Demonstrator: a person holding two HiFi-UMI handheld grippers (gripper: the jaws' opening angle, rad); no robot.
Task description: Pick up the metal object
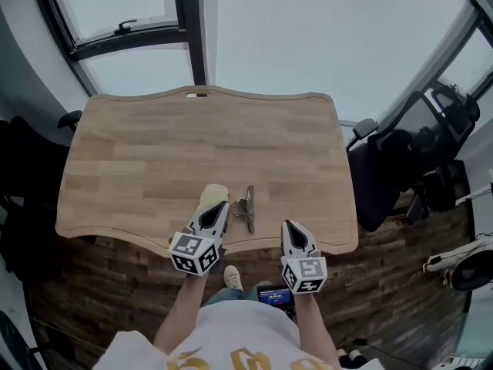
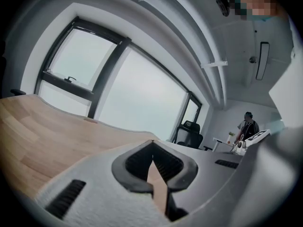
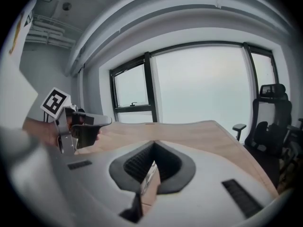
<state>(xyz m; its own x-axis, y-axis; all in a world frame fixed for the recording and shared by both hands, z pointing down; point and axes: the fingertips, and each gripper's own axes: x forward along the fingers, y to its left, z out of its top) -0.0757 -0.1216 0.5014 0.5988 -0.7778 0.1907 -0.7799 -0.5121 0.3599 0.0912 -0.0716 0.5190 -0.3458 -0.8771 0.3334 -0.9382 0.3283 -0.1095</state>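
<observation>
The metal object [image 1: 246,206], a small grey clip-like piece with a long bar, lies on the wooden table [image 1: 154,153] near its front edge. My left gripper [image 1: 221,204] sits just to its left, a small gap apart, with its jaws shut and empty [image 2: 152,144]. A pale tan rounded patch [image 1: 212,193] shows at its tip. My right gripper [image 1: 286,224] hovers at the table's front edge, to the right of the object and nearer me. Its jaws [image 3: 154,143] also meet at the tip with nothing held. The left gripper [image 3: 78,126] appears at the left of the right gripper view.
Large windows [image 1: 139,21] stand behind the table's far edge. Black office chairs [image 1: 385,168] crowd the right side. Dark wood flooring [image 1: 385,284] lies beyond the front edge. A phone [image 1: 275,295] rests by my lap. A person [image 2: 247,124] stands far off.
</observation>
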